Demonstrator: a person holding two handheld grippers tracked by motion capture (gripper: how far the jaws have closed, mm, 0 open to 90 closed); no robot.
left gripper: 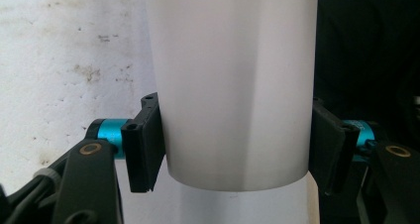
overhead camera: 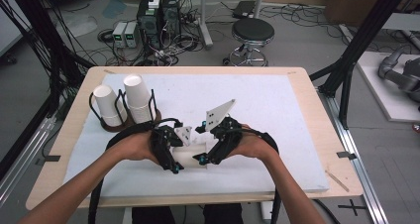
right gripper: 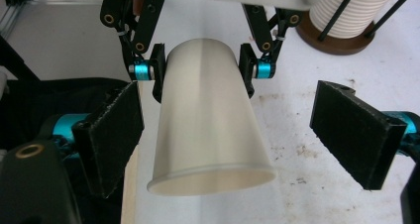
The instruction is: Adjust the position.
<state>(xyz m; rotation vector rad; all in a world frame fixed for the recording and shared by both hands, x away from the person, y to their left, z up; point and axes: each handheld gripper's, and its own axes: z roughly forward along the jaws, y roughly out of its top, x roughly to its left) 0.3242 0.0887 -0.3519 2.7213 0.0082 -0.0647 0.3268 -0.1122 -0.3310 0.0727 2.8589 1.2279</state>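
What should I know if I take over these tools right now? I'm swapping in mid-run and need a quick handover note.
Left tool: shut on the white paper cup, gripping it near its closed base and holding it on its side above the white table mat.
Right tool: open, its pads on either side of the cup's open rim, not touching it.
Cup holder at the mat's far left carries two stacks of cups.
Done: one cup is out and held between both hands.
Left: probably close the right tool on the rim end; where the cup goes next can't be told.
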